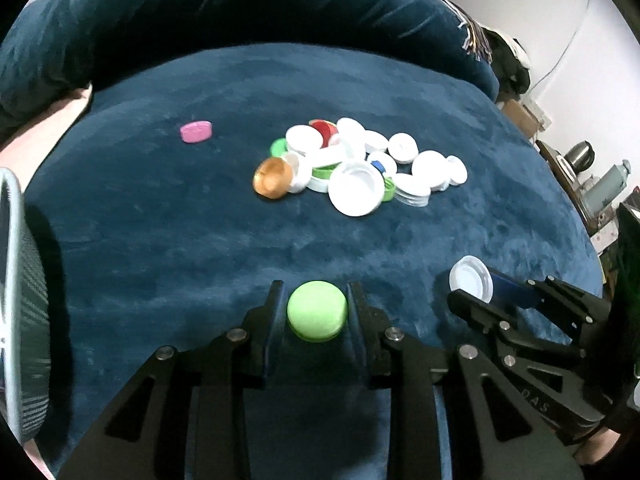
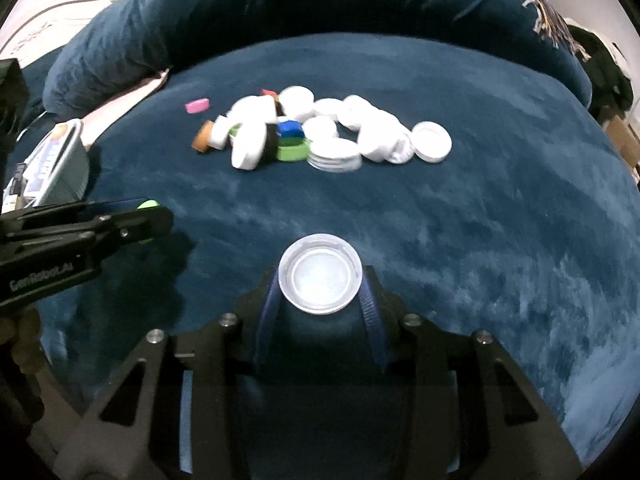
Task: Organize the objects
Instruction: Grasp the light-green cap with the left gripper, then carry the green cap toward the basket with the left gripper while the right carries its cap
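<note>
A heap of bottle caps (image 1: 360,164), mostly white with green, red, blue and copper ones, lies mid-blanket; the same heap of caps (image 2: 328,136) shows in the right wrist view. My left gripper (image 1: 317,312) is shut on a light green cap (image 1: 317,312), near the front of the blanket. My right gripper (image 2: 321,280) is shut on a white cap (image 2: 321,280), hollow side toward the camera. In the left wrist view the right gripper (image 1: 492,300) with its white cap (image 1: 470,278) is off to the right. The left gripper (image 2: 148,220) appears at the left in the right wrist view.
A lone pink cap (image 1: 195,131) lies left of the heap. A dark blue plush blanket (image 1: 200,220) covers the surface, with a rolled cushion (image 1: 240,8) behind. A white mesh basket (image 1: 16,300) stands at the left edge. Clutter fills the far right.
</note>
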Available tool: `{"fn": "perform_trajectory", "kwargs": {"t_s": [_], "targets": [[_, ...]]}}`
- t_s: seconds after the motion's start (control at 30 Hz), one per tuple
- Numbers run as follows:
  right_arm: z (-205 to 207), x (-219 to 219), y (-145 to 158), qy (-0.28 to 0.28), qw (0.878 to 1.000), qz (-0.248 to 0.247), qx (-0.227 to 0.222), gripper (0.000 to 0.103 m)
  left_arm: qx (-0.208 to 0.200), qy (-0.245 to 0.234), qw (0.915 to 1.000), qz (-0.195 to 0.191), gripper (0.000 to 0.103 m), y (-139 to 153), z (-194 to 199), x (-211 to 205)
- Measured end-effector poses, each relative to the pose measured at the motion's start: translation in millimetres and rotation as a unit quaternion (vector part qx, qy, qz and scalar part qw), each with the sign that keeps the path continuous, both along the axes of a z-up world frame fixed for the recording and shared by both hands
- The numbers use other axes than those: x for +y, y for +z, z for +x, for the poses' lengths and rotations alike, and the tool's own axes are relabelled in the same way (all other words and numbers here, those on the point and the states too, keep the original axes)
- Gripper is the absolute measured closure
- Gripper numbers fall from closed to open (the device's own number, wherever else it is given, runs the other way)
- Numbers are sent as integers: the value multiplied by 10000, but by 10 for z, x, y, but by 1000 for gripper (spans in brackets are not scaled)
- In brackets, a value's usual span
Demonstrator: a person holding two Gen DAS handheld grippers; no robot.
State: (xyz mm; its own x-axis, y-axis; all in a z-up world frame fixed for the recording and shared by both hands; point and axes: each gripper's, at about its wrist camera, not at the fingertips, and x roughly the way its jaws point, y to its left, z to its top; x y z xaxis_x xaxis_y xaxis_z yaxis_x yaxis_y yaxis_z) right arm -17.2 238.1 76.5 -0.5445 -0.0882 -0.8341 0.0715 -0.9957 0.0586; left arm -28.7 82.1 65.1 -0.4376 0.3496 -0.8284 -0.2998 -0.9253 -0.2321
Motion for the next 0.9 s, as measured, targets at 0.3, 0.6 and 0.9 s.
{"fn": "perform_trajectory", "kwargs": {"t_s": [0.3,0.6,0.9], "targets": [[-78,-240,152,81,9996,-237,149,62,253,379,9989,-56,72,180,63,-450],[-230,-893,396,694,9960,-501,263,62,739,1478,9860,210,72,621,62,-1433],[-517,-1872,762,1471,9829,-991,493,62,904,2734,9567,412,72,933,68,-2629]]}}
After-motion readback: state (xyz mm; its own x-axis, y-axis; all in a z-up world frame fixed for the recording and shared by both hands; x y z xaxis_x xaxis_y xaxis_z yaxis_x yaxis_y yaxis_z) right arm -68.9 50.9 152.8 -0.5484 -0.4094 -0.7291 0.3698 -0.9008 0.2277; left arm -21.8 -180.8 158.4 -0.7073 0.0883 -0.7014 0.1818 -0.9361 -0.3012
